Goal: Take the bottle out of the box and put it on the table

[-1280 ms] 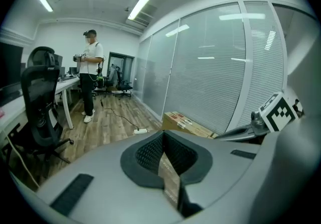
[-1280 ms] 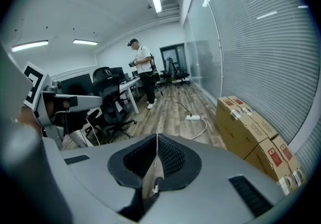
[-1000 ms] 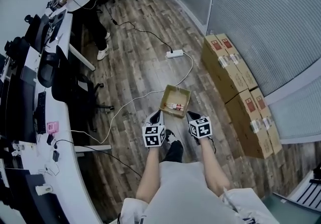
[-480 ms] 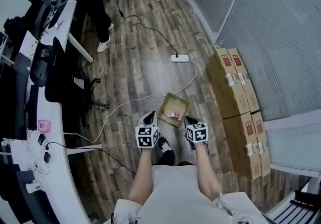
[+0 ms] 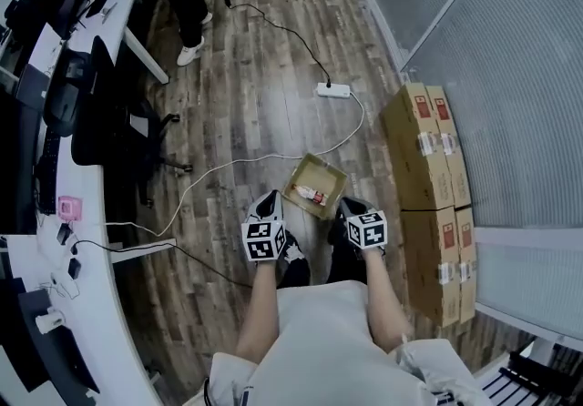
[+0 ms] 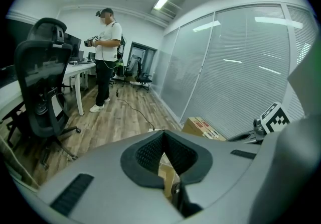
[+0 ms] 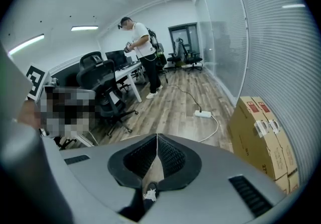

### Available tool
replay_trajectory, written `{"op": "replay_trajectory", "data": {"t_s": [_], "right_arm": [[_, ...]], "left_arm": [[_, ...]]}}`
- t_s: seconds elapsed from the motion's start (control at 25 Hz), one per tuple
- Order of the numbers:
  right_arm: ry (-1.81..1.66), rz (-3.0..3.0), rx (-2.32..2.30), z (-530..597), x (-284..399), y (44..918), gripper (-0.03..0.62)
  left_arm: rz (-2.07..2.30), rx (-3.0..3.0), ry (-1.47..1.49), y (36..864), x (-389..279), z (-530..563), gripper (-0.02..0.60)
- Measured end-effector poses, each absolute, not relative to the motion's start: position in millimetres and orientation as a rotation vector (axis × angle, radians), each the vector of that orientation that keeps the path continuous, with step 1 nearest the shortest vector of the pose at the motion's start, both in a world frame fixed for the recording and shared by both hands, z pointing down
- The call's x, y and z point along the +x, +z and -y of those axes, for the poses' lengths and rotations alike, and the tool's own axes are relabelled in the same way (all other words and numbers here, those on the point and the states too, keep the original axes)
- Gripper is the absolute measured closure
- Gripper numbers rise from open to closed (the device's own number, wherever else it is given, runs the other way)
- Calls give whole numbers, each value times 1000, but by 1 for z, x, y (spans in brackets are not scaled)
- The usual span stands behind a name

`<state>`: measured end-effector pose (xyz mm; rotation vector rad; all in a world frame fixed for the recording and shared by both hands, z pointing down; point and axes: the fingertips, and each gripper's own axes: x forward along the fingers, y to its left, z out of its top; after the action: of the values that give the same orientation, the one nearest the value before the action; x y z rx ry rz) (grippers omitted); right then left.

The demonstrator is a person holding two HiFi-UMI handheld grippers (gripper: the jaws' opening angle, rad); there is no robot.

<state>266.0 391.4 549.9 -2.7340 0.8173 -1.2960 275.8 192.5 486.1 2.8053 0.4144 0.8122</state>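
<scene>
Both grippers have drawn nearer the box [image 5: 326, 174], which sits open on the wooden floor [image 5: 246, 113]. The left gripper [image 5: 270, 201] and right gripper [image 5: 348, 207] are both clenched and empty. The bottle [image 5: 312, 194] lies inside the box. If the jaws stay closed on arrival, they would likely shove the box or knock the bottle aside.

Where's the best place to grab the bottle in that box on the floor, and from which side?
Probably grip the bottle around its middle, from straight above, jaws across its width: it lies on its side in the open-topped box, whose walls block a sideways approach.
</scene>
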Motion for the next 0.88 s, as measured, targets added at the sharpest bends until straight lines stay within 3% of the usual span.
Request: {"op": "replay_trajectory", "data": {"t_s": [0.24,0.88], "right_arm": [[-1548,-1046,-2731,-400,283,599,551],[-1634,-1414,-2504,-336,334,725,549]], "left_arm": [[-267,2746,828,511,279,-178,569],[-173,2640,968,652,298,-171,569]]}}
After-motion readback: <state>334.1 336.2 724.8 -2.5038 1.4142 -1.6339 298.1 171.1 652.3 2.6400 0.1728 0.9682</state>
